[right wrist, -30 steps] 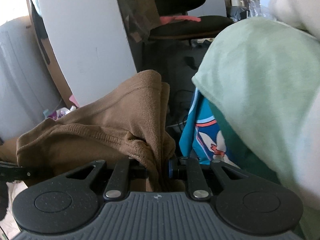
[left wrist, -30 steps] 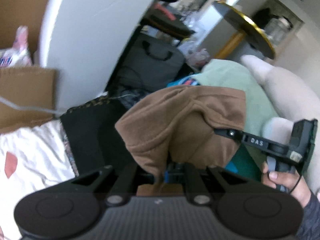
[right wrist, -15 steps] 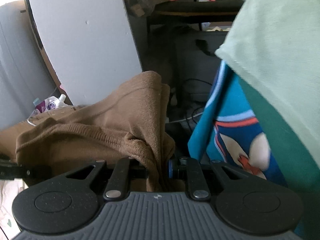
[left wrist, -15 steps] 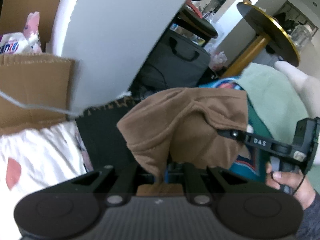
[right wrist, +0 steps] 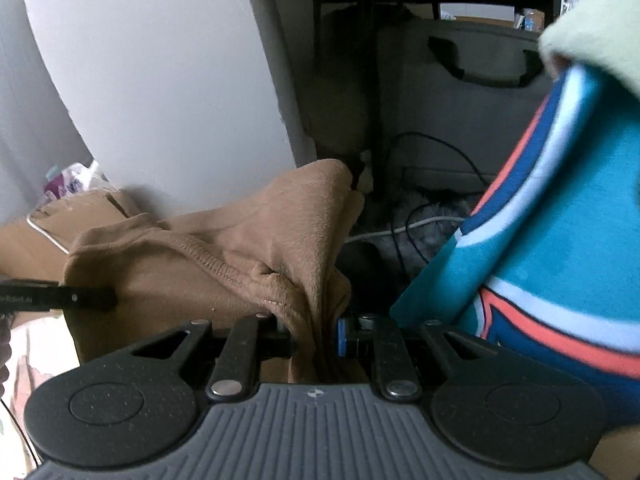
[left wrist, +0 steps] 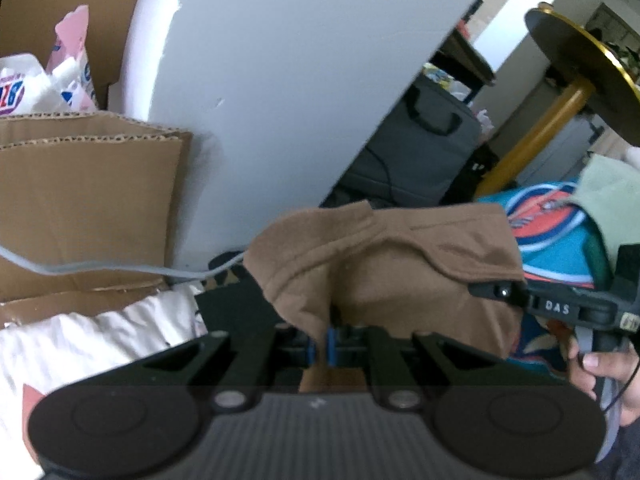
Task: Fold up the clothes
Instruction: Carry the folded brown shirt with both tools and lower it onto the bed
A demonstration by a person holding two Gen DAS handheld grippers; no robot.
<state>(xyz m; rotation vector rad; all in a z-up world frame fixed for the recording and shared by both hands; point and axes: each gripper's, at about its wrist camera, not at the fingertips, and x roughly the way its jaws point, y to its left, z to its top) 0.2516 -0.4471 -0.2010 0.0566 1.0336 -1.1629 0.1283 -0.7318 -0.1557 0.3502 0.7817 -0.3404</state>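
The left gripper is pinching the brown garment tightly. The right gripper is clamping another bunched edge of it.

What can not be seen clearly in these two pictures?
- Brown garment: lower part hidden behind the gripper body, both views.
- Surface below: hidden by the garment.
- Left gripper fingers: tips buried in cloth.
- Teal printed cloth: cut off by the right edge, blurred.
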